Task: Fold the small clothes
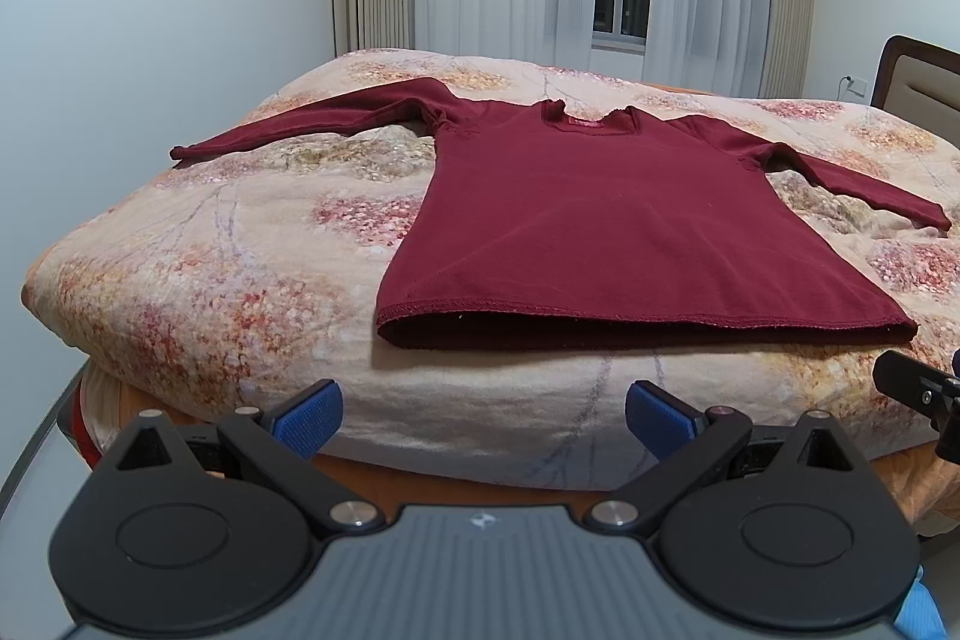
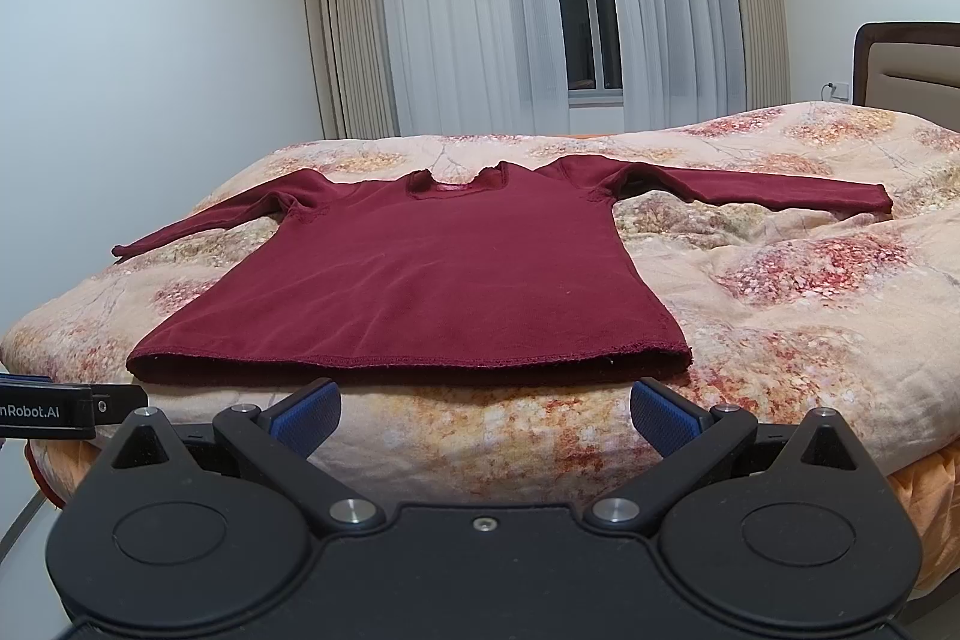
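A dark red long-sleeved shirt [image 1: 600, 220] lies flat on the bed, hem toward me, both sleeves spread out sideways. It also shows in the right wrist view [image 2: 432, 280]. My left gripper [image 1: 483, 415] is open and empty, just short of the hem, off its left half. My right gripper [image 2: 485, 415] is open and empty, close in front of the hem's right half. Each has blue pads [image 1: 312, 415] [image 2: 663, 415]. The right gripper's body shows at the right edge of the left wrist view [image 1: 918, 388].
The shirt rests on a rumpled floral quilt [image 1: 210, 280] covering the bed [image 2: 810, 292]. A headboard [image 2: 906, 64] stands at the right. Curtains and a window [image 2: 582, 10] are behind. White walls lie left. The left gripper's body shows at the left edge [image 2: 54, 409].
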A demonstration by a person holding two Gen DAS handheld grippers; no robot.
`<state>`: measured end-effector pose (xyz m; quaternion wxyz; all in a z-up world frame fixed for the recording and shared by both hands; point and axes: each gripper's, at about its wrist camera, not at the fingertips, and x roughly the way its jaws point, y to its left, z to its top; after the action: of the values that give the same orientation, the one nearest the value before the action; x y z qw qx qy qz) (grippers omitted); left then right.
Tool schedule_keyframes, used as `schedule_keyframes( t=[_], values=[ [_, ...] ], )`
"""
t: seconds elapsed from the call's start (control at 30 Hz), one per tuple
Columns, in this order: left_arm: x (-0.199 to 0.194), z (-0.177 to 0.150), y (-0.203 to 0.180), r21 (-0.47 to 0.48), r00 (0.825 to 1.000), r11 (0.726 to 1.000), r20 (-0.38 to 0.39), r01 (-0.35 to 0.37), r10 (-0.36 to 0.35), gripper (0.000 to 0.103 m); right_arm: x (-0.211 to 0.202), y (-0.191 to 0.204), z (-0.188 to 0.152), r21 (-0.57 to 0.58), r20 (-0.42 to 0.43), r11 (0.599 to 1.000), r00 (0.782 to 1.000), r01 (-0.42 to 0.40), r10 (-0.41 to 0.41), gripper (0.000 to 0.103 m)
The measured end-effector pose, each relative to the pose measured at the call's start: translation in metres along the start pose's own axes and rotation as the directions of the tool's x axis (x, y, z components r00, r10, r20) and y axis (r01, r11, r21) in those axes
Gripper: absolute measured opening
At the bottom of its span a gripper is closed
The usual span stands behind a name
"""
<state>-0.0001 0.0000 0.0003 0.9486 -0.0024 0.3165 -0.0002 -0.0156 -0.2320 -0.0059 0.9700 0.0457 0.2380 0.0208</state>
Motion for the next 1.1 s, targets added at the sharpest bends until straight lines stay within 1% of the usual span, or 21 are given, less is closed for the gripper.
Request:
schedule_keyframes(
  t=[1.1],
  values=[
    [0.0011, -0.0043, 0.0030, -0.014, 1.000, 1.000, -0.016, 0.001, -0.001, 0.103, 0.0008, 0.0000, -0.0005, 0.002, -0.002, 1.000, 1.000, 0.000, 0.000, 0.103]
  ],
)
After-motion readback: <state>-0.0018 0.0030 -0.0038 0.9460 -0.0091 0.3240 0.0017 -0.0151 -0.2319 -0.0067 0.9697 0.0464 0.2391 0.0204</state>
